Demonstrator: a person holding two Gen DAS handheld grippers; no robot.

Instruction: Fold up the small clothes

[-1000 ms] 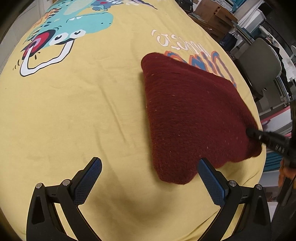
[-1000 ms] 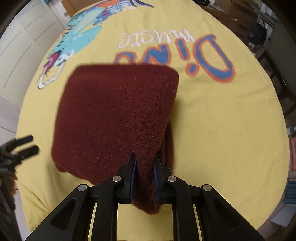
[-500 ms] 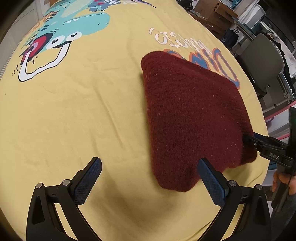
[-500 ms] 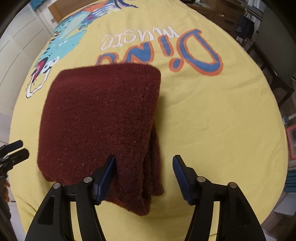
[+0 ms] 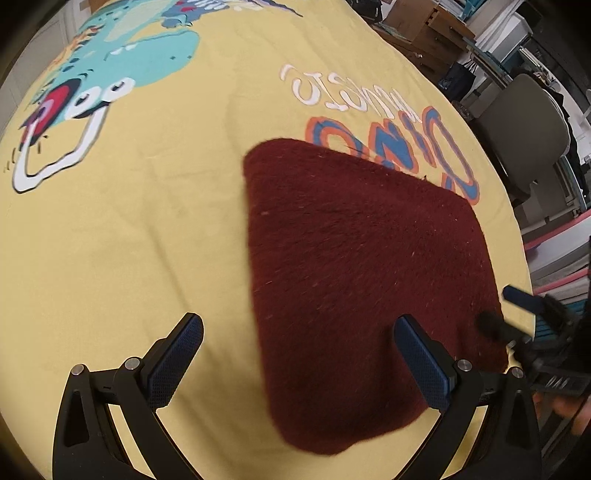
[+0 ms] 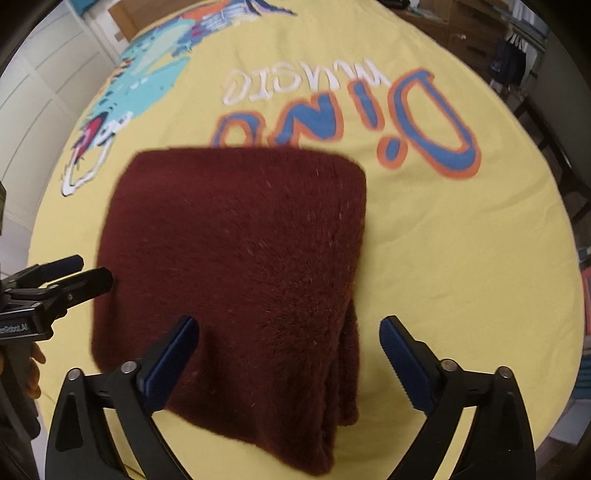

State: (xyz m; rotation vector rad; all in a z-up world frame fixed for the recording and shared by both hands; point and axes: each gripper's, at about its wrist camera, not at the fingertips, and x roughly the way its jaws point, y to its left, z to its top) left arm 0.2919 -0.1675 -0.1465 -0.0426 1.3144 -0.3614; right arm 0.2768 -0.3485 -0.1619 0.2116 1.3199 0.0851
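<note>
A dark red fuzzy garment (image 5: pixel 365 266) lies folded into a thick square on the yellow printed cloth (image 5: pixel 122 251); it also shows in the right wrist view (image 6: pixel 240 266), with stacked layers along its right edge. My left gripper (image 5: pixel 295 354) is open and empty, its right finger over the garment's near corner. My right gripper (image 6: pixel 288 350) is open and empty, its jaws spread over the garment's near edge. The right gripper shows in the left wrist view (image 5: pixel 506 314) at the garment's right edge, and the left gripper shows in the right wrist view (image 6: pixel 85 273) at the garment's left edge.
The yellow cloth carries a teal dinosaur print (image 5: pixel 110 77) and "Dino music" lettering (image 6: pixel 347 99). A grey chair (image 5: pixel 524 122) and wooden boxes (image 5: pixel 424 29) stand beyond the table's far right edge. White cabinet doors (image 6: pixel 40 99) are on the left.
My right gripper was shut on the garment's near edge, then opened and let it go. The garment now rests flat. My left gripper stayed open and moved closer over the garment.
</note>
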